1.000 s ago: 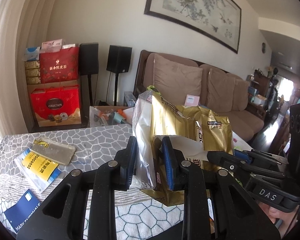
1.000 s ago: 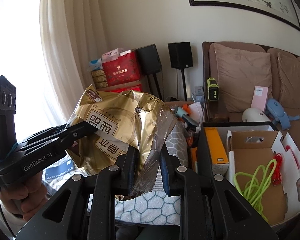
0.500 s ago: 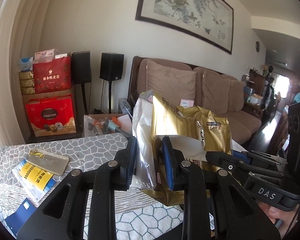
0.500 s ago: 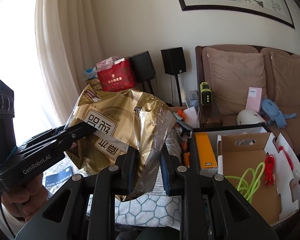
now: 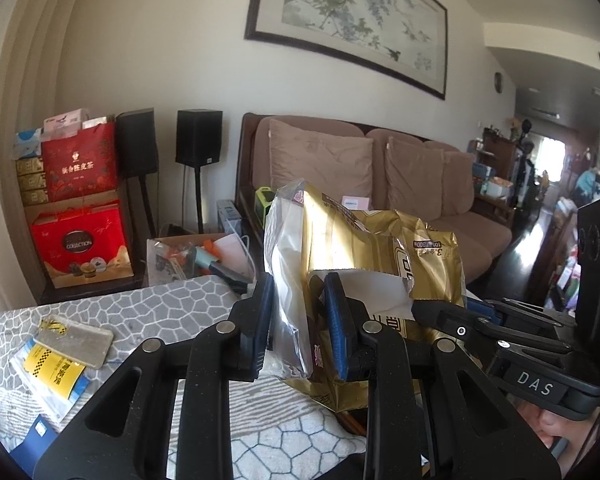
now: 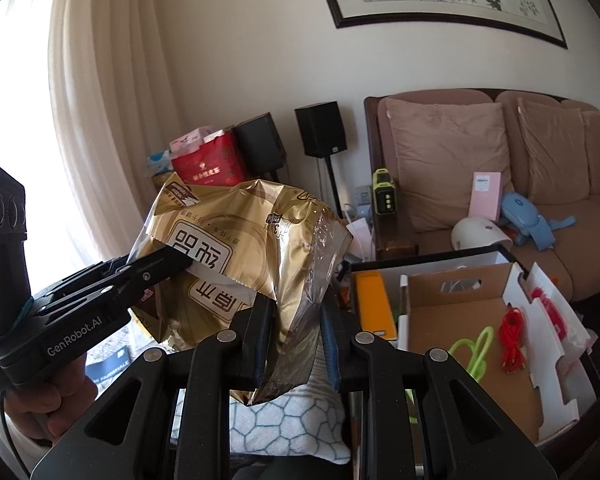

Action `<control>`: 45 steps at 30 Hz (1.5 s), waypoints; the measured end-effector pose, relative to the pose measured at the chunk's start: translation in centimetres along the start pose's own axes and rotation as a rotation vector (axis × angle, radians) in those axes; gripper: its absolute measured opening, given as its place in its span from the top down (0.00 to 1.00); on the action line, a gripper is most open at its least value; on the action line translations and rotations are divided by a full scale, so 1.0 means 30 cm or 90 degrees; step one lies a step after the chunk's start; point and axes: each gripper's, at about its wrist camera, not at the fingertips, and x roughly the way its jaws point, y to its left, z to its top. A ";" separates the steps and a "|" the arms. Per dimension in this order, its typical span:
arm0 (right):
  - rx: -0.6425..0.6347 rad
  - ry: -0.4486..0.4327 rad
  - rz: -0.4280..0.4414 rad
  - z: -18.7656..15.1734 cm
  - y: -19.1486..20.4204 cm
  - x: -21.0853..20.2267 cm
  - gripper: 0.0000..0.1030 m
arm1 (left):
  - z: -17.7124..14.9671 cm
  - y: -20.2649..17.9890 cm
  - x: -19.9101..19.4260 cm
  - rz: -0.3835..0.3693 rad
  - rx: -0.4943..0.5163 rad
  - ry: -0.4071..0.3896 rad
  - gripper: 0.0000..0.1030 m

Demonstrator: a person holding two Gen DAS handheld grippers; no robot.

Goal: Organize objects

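A crinkled gold foil bag hangs in the air above the bench, pinched at opposite ends by the left tool and the right tool, each clamped on a fold. It looks light, soft, slippery and easily torn, so gathered edges seem the safest hold. The bench wears a grey pebble-patterned cloth; beyond stand a brown sofa and an open cardboard box

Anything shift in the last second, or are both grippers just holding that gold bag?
Both grippers carried the gold bag toward the sofa side: the open cardboard box now sits closer in the right wrist view. Left gripper and right gripper stay clamped on the bag; nothing released.
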 end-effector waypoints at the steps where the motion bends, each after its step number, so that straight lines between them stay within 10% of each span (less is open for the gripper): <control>1: 0.002 -0.001 -0.002 0.001 -0.006 -0.002 0.78 | 0.003 -0.008 0.006 -0.002 0.003 -0.001 0.77; 45: 0.054 -0.026 -0.061 0.029 -0.164 -0.076 0.77 | 0.062 -0.183 0.108 -0.057 0.041 0.015 0.77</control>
